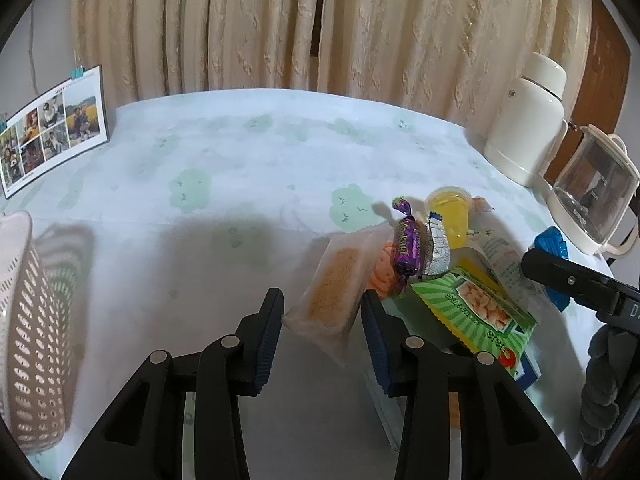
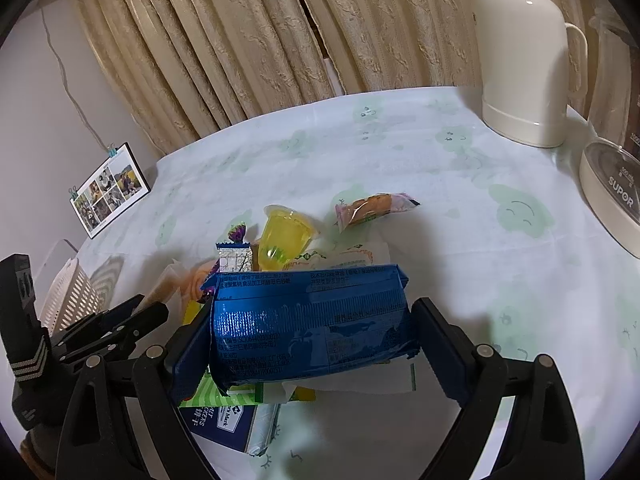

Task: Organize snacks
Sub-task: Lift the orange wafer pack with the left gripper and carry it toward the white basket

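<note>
A translucent packet with an orange-brown cake (image 1: 332, 292) lies on the table between the fingers of my left gripper (image 1: 322, 320), which is open and straddles it. To its right is a pile of snacks: a purple candy (image 1: 408, 250), a yellow jelly cup (image 1: 450, 216) and a green packet (image 1: 476, 308). My right gripper (image 2: 312, 344) is shut on a blue packet (image 2: 312, 320), held over the pile and hiding part of it. A white perforated basket (image 1: 28, 340) stands at the far left. An orange snack packet (image 2: 372, 208) lies apart behind the pile.
A cream thermos jug (image 1: 528, 120) and a glass kettle (image 1: 596, 200) stand at the right rear of the table. A photo card (image 1: 52, 128) leans at the left rear. Curtains hang behind the table. The cloth between basket and pile is bare.
</note>
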Motion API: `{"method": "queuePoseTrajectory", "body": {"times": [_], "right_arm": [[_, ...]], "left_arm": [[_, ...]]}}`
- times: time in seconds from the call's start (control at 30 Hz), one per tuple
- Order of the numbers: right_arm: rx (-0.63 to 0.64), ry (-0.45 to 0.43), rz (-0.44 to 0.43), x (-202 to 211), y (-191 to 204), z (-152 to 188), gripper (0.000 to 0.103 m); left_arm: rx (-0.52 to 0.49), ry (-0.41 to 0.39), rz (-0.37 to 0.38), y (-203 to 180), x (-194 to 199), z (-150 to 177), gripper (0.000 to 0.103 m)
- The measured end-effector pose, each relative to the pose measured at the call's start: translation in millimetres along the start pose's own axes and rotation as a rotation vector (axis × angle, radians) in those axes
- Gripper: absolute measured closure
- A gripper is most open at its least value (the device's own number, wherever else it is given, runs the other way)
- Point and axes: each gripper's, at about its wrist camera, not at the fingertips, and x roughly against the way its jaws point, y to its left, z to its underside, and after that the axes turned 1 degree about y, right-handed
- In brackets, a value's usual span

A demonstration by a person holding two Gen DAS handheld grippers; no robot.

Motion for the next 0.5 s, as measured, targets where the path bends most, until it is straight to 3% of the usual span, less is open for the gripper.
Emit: {"method": "queuePoseTrajectory", "body": {"times": [0.5], "right_arm": [[-0.011,-0.007,-0.006,2,-1,0,0.011]], "left_arm": [[0.018,-0.051,-0.025,-2,14,7,0.063]]}}
